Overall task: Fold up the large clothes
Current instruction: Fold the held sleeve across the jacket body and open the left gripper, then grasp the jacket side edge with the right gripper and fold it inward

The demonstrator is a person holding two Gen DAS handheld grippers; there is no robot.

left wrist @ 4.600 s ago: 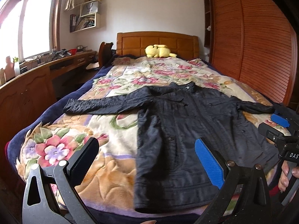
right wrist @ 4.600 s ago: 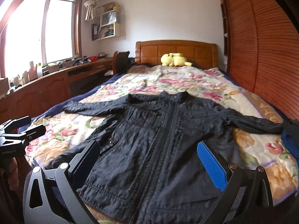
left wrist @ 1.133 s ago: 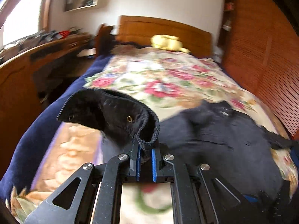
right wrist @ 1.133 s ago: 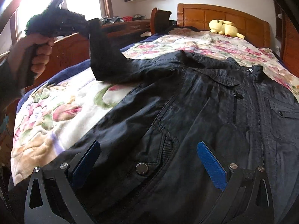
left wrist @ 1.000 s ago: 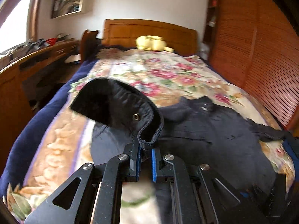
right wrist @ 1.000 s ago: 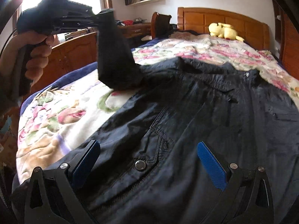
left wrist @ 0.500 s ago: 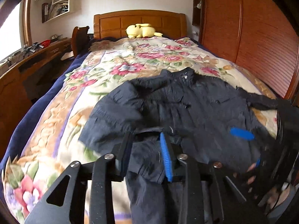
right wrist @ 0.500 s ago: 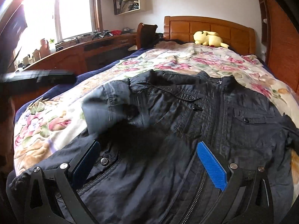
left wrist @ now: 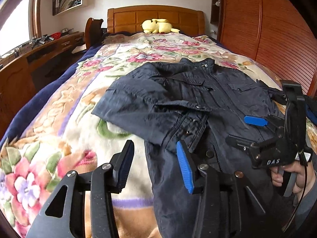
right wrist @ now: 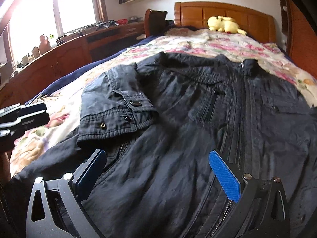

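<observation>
A dark navy jacket (left wrist: 198, 99) lies front up on the floral blanket (left wrist: 65, 123). Its left sleeve is folded across the chest, and the cuff (left wrist: 188, 127) rests near the zipper. My left gripper (left wrist: 155, 158) hovers just short of that cuff, over the jacket's side edge. Its jaws are opening and the pads press on nothing. In the right wrist view the cuff (right wrist: 115, 123) lies ahead and to the left of my right gripper (right wrist: 158, 168). That gripper stands open low over the jacket's front (right wrist: 198, 119) by the zipper, holding nothing. A hand (left wrist: 287, 176) holds the right gripper (left wrist: 247, 130).
A yellow plush toy (left wrist: 156, 25) lies by the wooden headboard (left wrist: 154, 15). A long wooden desk (left wrist: 29, 59) with a chair (left wrist: 93, 29) runs along the left side of the bed. A slatted wardrobe (left wrist: 267, 29) stands on the right. The jacket's right sleeve trails off toward it.
The left gripper, shut on the sleeve cuff, swung it over the chest, lowered it and let go; its jaws spread apart. The right gripper shifted a little over the jacket.
</observation>
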